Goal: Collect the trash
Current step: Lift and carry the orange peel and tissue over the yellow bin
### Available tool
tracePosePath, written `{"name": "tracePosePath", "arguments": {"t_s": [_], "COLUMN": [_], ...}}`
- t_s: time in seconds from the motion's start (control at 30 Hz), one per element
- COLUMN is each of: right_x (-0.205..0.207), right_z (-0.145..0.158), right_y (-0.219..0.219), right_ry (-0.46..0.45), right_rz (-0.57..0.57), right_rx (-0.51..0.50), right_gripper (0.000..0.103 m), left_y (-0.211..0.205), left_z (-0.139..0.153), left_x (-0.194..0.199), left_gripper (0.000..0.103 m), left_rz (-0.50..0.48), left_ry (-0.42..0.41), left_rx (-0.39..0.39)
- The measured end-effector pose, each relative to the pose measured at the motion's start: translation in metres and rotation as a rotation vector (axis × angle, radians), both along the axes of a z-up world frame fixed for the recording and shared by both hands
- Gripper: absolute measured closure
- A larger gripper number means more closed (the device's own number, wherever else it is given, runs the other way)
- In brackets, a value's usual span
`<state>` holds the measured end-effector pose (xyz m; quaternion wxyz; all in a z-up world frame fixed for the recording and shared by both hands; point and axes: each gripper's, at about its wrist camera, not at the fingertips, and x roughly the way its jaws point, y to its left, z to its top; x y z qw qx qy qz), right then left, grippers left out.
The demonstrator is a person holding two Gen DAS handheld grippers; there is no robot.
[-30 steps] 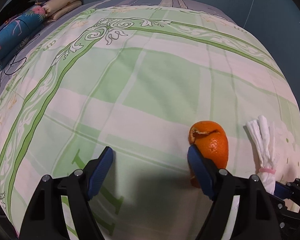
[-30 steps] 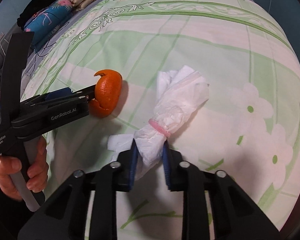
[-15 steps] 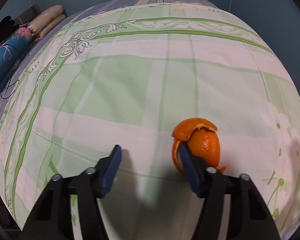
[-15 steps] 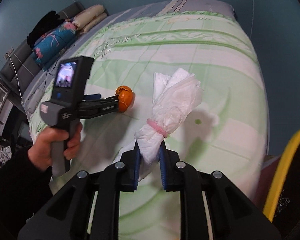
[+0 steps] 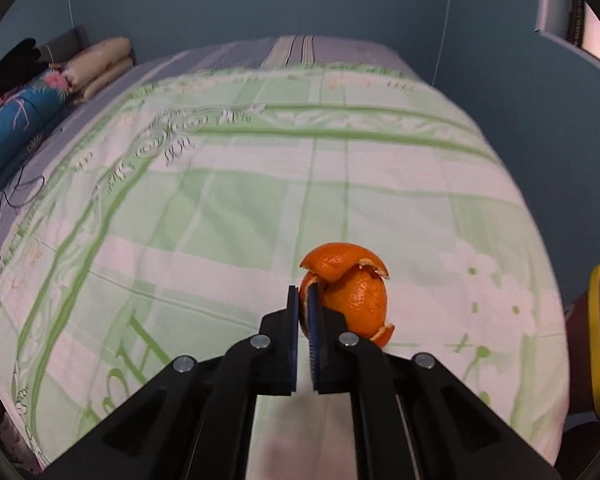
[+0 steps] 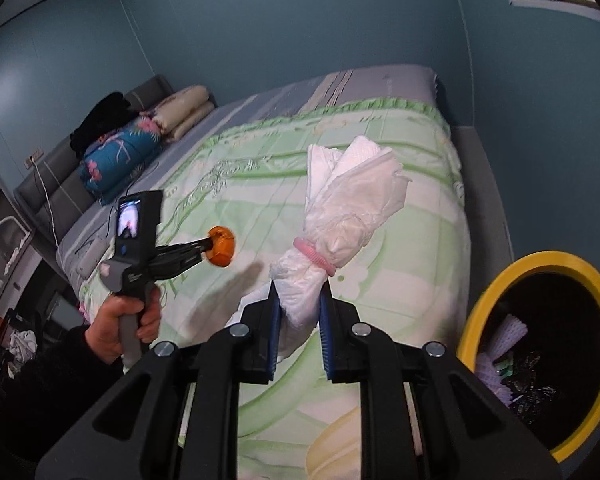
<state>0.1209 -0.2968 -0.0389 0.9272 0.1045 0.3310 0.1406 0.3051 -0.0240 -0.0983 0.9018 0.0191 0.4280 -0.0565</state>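
The left gripper (image 5: 303,300) has just been closing and now pinches an orange peel (image 5: 350,286); the right gripper (image 6: 298,304) is clamped on a rolled diaper (image 6: 340,220).

A bed (image 6: 420,208) under a green-checked quilt (image 5: 260,200); folded pillows (image 6: 184,114) and a blue floral bolster (image 6: 116,160) lie at its head.

A home bedroom: quilted bed (image 6: 400,200), stacked pillows (image 6: 180,114), teal walls (image 6: 300,20).

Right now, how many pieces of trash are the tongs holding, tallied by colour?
Orange: 1, the orange peel in the left tongs.
White: 1, the white wad with a pink band, in the right tongs.
Total: 2.
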Motion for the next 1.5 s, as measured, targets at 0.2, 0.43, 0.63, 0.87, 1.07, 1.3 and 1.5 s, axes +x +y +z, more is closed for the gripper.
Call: {"name": "tracePosePath", "arguments": {"t_s": [0.2, 0.43, 0.63, 0.87, 1.07, 1.3, 1.5], "right_x": [-0.029, -0.069, -0.101, -0.124, -0.134, -0.137, -0.138], "right_z": [0.024, 0.056, 0.066, 0.061, 0.046, 0.025, 0.009], "right_y": [-0.021, -0.044, -0.067, -0.096, -0.135, -0.173, -0.193], "right_ry": [-0.074, -0.207, -0.302, -0.345, -0.342, -0.301, -0.273], "right_rz": [-0.057, -0.124, -0.183, -0.289, -0.403, -0.475, -0.515], "right_rx": [0.027, 0.024, 0.009, -0.012, -0.022, -0.003, 0.010], "right_gripper": [0.087, 0.087, 0.087, 0.087, 0.087, 0.087, 0.087], "left_y": [-0.008, -0.048, -0.093, -0.149, -0.199, -0.242, -0.273], "left_z": [0.063, 0.127, 0.160, 0.174, 0.173, 0.166, 0.159], "left_x": [-0.054, -0.121, -0.167, -0.199, -0.208, -0.209, -0.213], "left_gripper": [0.099, 0.099, 0.099, 0.099, 0.099, 0.099, 0.099], "left_rz": [-0.060, -0.180, -0.300, -0.414, -0.501, -0.577, -0.622], "left_ry": [-0.120, -0.270, -0.368, -0.439, -0.454, -0.447, -0.440], "left_rx": [-0.097, -0.135, -0.171, -0.176, -0.167, -0.152, -0.142]}}
